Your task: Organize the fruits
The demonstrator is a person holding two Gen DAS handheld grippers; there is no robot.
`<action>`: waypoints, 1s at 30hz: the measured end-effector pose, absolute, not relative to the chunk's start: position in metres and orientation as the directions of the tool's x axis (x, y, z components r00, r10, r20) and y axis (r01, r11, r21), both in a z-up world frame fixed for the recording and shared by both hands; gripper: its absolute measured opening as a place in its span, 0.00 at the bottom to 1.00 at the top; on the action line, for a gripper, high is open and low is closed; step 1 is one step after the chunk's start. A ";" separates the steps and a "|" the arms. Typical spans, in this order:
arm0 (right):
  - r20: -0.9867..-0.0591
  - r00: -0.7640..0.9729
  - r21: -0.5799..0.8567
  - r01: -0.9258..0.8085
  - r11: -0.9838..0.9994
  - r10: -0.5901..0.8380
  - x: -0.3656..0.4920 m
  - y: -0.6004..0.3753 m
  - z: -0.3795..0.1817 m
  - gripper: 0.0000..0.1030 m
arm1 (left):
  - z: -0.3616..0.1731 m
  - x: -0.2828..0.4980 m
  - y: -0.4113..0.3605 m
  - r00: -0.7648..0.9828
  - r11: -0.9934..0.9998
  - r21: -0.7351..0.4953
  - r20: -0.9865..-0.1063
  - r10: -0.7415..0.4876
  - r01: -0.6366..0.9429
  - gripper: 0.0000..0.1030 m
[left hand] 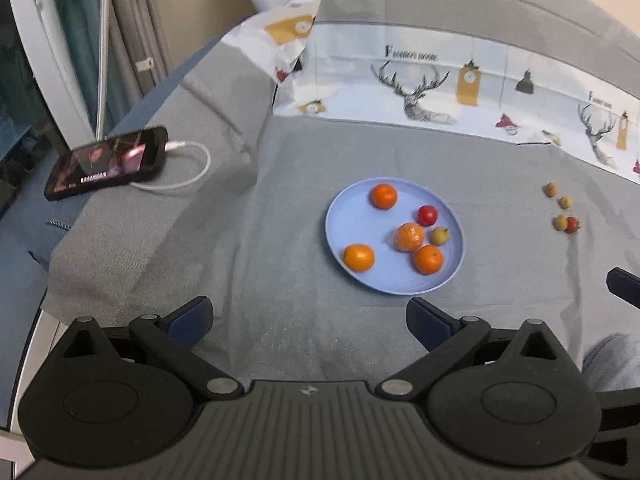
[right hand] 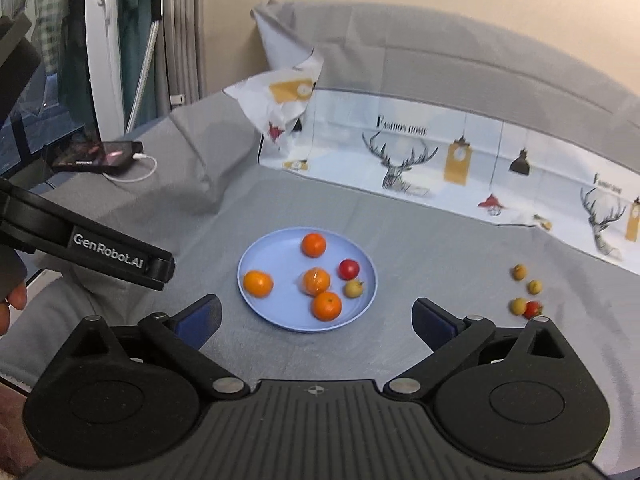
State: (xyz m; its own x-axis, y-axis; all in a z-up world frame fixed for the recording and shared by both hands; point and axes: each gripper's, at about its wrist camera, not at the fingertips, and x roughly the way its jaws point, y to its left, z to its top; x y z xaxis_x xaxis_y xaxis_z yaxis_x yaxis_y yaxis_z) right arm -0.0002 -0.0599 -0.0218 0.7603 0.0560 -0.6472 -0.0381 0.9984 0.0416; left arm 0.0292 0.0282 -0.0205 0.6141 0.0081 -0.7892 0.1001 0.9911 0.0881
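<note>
Both the left tongs (left hand: 310, 320) and right tongs (right hand: 316, 320) gape wide, empty, near the blue plate (left hand: 340, 216) of oranges; small fruits (right hand: 534, 287) lie to the right.

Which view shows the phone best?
The left wrist view: the phone appears large, with its lit screen and white cable plain. In the right wrist view it is smaller, farther off and more foreshortened.

Cut off at the frame's right edge beyond the right finger: a dark blue gripper tip (left hand: 624, 282), jaw spread not readable. Far right of the fingers, four tiny yellowish and red fruits (right hand: 526, 292), smeared, too small to identify. Left of the left finger, a black glossy phone (left hand: 106, 164), screen content blurred.
</note>
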 end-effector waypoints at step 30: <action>-0.521 0.852 -0.016 -0.076 0.997 0.056 -0.065 -0.045 0.012 0.99 | 0.012 -0.036 0.024 0.704 0.990 0.108 -0.710 0.015 0.089 1.00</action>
